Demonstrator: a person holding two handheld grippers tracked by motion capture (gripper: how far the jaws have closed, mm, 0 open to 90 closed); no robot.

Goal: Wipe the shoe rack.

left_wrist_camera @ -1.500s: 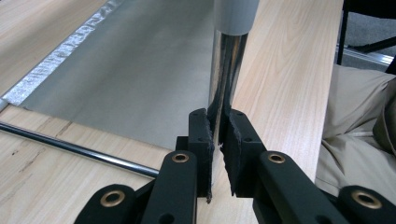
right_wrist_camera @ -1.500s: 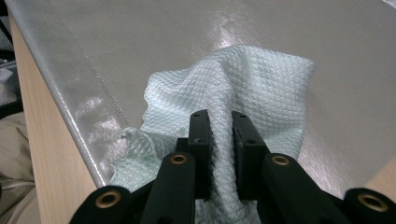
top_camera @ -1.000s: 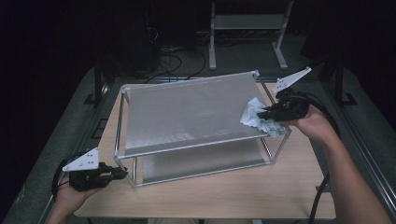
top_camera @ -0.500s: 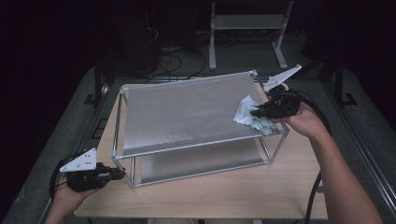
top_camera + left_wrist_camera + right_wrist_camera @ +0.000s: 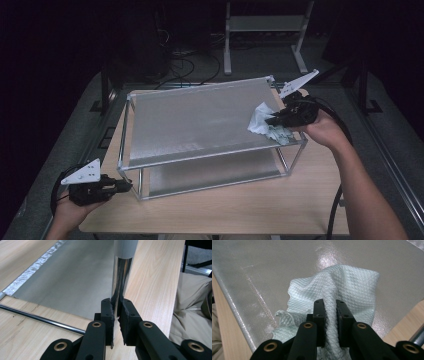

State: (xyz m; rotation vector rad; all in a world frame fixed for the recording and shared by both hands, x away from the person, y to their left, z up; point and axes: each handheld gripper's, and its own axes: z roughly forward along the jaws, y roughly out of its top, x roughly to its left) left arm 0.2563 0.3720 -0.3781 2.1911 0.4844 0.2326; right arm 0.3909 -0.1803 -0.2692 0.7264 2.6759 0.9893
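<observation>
High view: cloth (near shelf edge)

A pale mint cloth with a quilted diamond pattern lies on the silvery-grey shelf; the tabletop is light wood.

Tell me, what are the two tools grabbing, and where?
The right tool pinches a bunched fold of the white cloth on the top shelf. The left tool clamps the rack's shiny corner leg near its foot.

No readable text, label or number anywhere.
</observation>
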